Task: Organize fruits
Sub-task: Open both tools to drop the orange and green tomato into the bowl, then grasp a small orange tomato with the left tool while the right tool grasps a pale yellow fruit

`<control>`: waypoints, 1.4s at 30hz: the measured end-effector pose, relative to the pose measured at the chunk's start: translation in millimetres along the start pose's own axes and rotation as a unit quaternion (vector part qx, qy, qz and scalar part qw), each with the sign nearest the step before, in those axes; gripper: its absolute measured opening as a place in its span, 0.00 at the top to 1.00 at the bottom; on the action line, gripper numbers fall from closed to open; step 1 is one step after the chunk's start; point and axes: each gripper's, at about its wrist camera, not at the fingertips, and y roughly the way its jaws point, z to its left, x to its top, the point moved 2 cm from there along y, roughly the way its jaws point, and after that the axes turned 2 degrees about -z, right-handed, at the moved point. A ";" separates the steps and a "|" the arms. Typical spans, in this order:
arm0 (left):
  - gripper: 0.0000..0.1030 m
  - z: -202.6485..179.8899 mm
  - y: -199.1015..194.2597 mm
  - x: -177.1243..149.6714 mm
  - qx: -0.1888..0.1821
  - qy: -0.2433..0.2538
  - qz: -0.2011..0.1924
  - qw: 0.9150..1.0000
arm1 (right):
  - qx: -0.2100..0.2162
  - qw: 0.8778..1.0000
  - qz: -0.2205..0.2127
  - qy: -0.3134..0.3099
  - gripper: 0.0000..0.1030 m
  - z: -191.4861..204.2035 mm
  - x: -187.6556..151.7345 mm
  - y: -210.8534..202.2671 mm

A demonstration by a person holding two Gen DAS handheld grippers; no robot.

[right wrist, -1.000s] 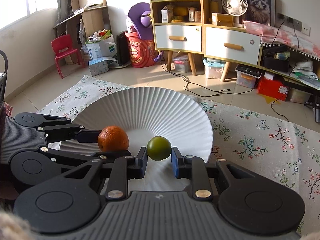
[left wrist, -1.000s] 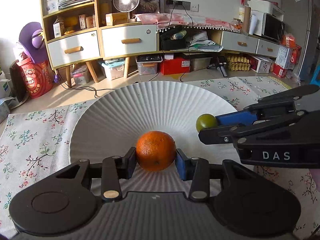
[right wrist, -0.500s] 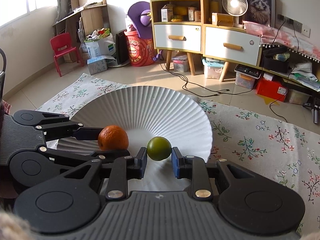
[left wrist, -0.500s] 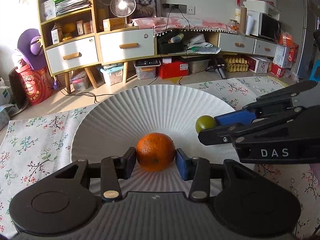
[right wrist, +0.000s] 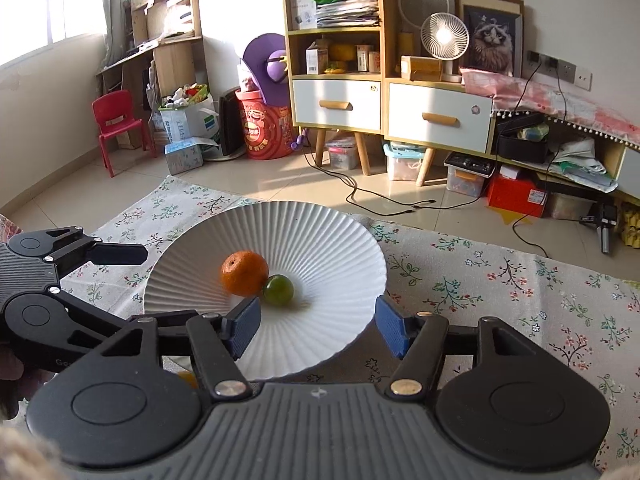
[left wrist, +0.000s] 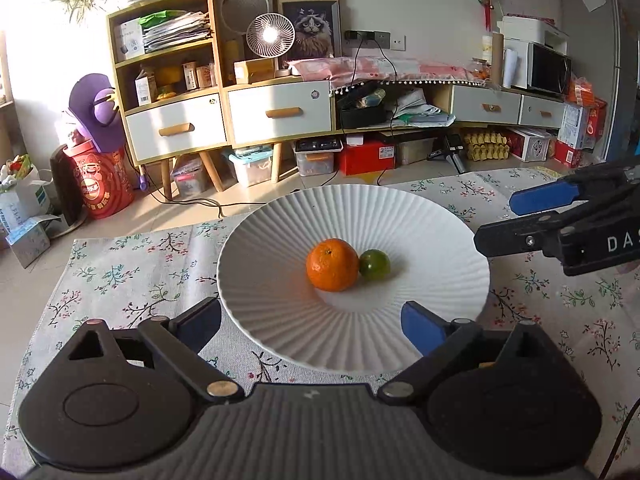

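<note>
An orange (left wrist: 332, 265) and a small green fruit (left wrist: 374, 264) lie touching each other in the middle of a white ribbed plate (left wrist: 260, 280). My left gripper (left wrist: 312, 326) hangs over the plate's near rim, its jaws opening wide, with nothing between them. In the right wrist view the orange (right wrist: 244, 273) and green fruit (right wrist: 278, 290) rest in the plate (right wrist: 340, 240) just beyond my right gripper (right wrist: 318, 326), whose jaws are opening and hold nothing. The right gripper (left wrist: 520, 216) also shows at the right edge of the left wrist view.
The plate sits on a floral cloth (left wrist: 132, 280) over a low table. Beyond its far edge is tiled floor with cables, storage boxes, a drawer cabinet (left wrist: 224, 120) and a red child's chair (right wrist: 116, 120).
Both grippers let go of their fruits, opened and drew back and up from the plate. The orange and green fruit now lie together in the plate's middle.
</note>
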 end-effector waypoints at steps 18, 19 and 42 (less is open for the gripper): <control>0.08 5.2 -59.3 -34.8 0.014 -0.025 0.049 0.998 | -0.003 0.999 0.013 0.031 0.05 25.2 -30.6 -49.0; 0.09 5.9 -62.1 -39.4 0.014 -0.024 0.054 0.998 | -0.002 0.999 0.015 0.031 0.05 27.5 -32.7 -50.1; 0.09 -7.7 -89.6 -115.0 -0.041 -0.027 0.089 0.995 | 0.038 0.996 0.056 -0.062 0.02 80.0 -105.8 -55.0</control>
